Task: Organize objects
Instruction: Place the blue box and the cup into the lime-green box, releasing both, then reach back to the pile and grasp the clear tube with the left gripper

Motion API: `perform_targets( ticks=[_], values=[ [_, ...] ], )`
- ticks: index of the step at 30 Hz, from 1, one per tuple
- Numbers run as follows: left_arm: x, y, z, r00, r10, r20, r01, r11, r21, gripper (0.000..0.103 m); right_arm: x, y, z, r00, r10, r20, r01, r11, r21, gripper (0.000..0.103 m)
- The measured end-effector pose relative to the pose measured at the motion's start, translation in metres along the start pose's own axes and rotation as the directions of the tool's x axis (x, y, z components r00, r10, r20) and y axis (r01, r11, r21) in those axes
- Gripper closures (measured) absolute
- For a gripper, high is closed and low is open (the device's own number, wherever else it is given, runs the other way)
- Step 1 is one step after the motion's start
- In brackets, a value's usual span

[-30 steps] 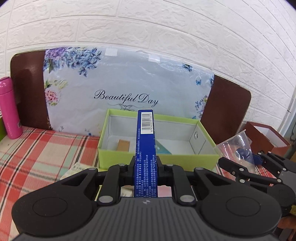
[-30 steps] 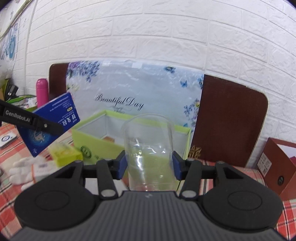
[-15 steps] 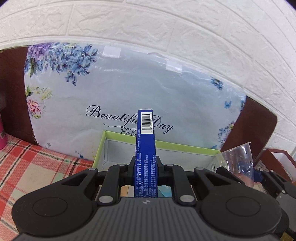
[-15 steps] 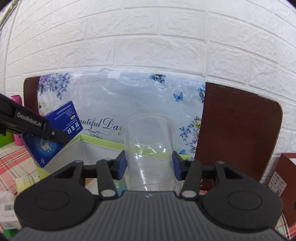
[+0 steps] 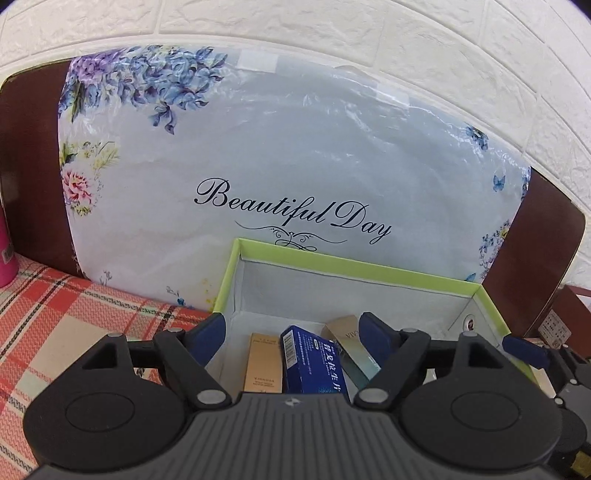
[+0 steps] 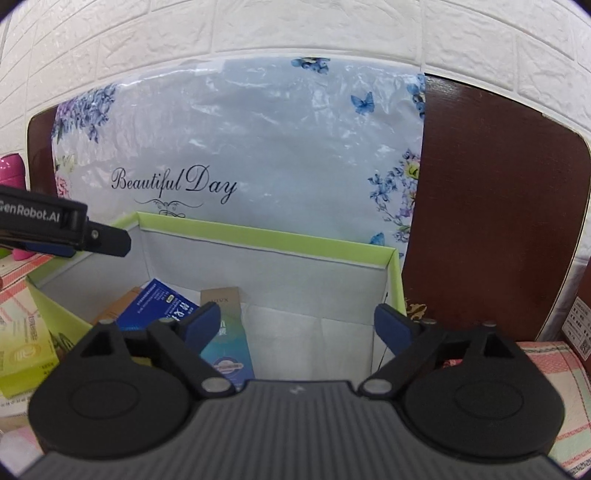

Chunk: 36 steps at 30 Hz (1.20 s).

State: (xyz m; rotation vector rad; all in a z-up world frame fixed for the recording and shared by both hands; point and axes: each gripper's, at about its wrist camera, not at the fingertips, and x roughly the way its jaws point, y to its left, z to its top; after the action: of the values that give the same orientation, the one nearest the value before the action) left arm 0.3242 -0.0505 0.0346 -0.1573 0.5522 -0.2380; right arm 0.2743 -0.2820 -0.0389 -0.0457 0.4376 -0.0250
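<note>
1. Hovering over the green box (image 5: 354, 264), my left gripper (image 5: 291, 328) and right gripper (image 6: 297, 325) are both spread apart, grasping nothing.
2. The blue carton (image 5: 314, 365) lies inside, between two slim cartons.
3. Beyond: plaid tablecloth (image 5: 55, 314), floral bag (image 5: 295, 155), white brick wall (image 5: 332, 33).

The blue box (image 5: 314, 363) lies tilted inside my green bin (image 5: 354, 264), between a tan carton (image 5: 263, 363) and a teal-and-beige packet (image 5: 352, 349). It touches both.

A floral "Beautiful Day" cushion (image 5: 288, 155) leans against the white brick wall (image 5: 369, 40).
</note>
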Motion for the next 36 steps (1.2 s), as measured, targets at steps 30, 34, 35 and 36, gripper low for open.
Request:
perform_targets(
  ticks=[30, 34, 35, 36],
  values=[
    [-0.158, -0.035, -0.059, 0.995, -0.096, -0.005, 0.096, 0.990, 0.107, 0.021, -0.166, -0.012, -0.018, 1.000, 0.030, 0.009, -0.030, 0.998, 0.050, 0.000],
    [-0.174, -0.021, -0.086, 0.995, -0.096, -0.019, 0.097, 0.991, 0.087, 0.021, -0.184, -0.011, -0.036, 0.997, 0.064, -0.040, -0.061, 0.994, 0.088, 0.000],
    [-0.178, -0.016, -0.092, 0.996, -0.090, -0.027, 0.092, 0.993, 0.080, 0.021, -0.188, -0.011, -0.039, 0.996, 0.072, -0.051, -0.066, 0.993, 0.096, 0.000],
    [-0.180, -0.010, -0.098, 0.996, -0.078, -0.038, 0.080, 0.994, 0.071, 0.021, -0.192, -0.011, -0.042, 0.995, 0.080, -0.064, -0.074, 0.992, 0.100, 0.000]
  ],
)
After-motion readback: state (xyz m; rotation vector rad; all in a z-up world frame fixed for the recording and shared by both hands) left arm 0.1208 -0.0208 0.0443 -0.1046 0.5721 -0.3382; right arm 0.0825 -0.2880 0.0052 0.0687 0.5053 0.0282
